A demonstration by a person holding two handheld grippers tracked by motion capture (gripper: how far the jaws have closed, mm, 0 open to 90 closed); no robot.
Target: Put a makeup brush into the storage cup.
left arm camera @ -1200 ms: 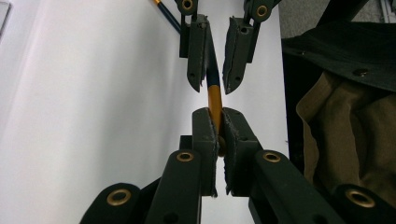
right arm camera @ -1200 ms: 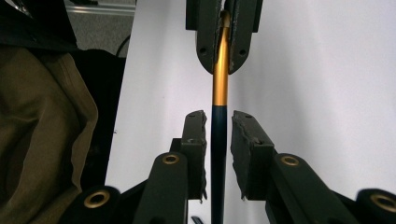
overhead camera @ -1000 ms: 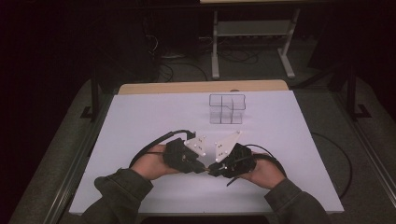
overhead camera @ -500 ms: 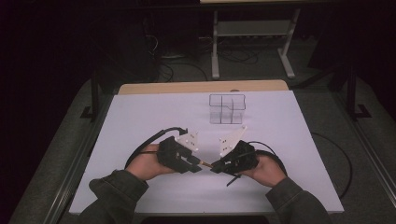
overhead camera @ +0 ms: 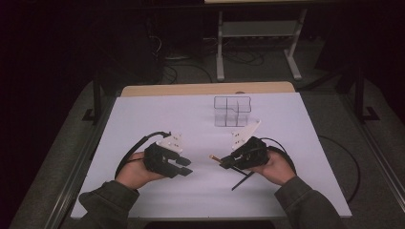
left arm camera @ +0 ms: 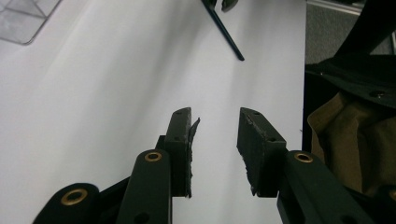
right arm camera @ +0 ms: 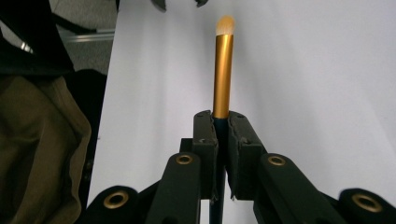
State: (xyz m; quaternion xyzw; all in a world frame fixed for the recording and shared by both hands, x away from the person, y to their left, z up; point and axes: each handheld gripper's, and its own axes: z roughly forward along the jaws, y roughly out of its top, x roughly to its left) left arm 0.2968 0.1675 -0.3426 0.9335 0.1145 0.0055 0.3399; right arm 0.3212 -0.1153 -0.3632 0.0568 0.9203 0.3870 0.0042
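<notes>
White covering spreads over the worktop [overhead camera: 143, 114], with dark floor around it. Nearest the person, the left gripper [overhead camera: 183, 168] hovers low over the left half of the white surface, held in the left hand [overhead camera: 136, 171]. Its jaws have just been opening and now stand apart with bare white surface showing between them; in the left gripper view a torn edge of pad lining sticks out from one jaw. Just across a gap, the right gripper [overhead camera: 224, 163] sits in the right hand [overhead camera: 276, 167], its jaws pressed onto a makeup brush [right arm camera: 223, 70]. In the right gripper view the gold ferrule and pale bristle tip stick out past the jaw tips. From the high view the tip points left, toward the other gripper, while the brush's thin black handle trails back and down toward the near edge. Farther back, near the middle of the worktop, stands a clear compartmented organiser [overhead camera: 232, 110], well apart from both grippers.
</notes>
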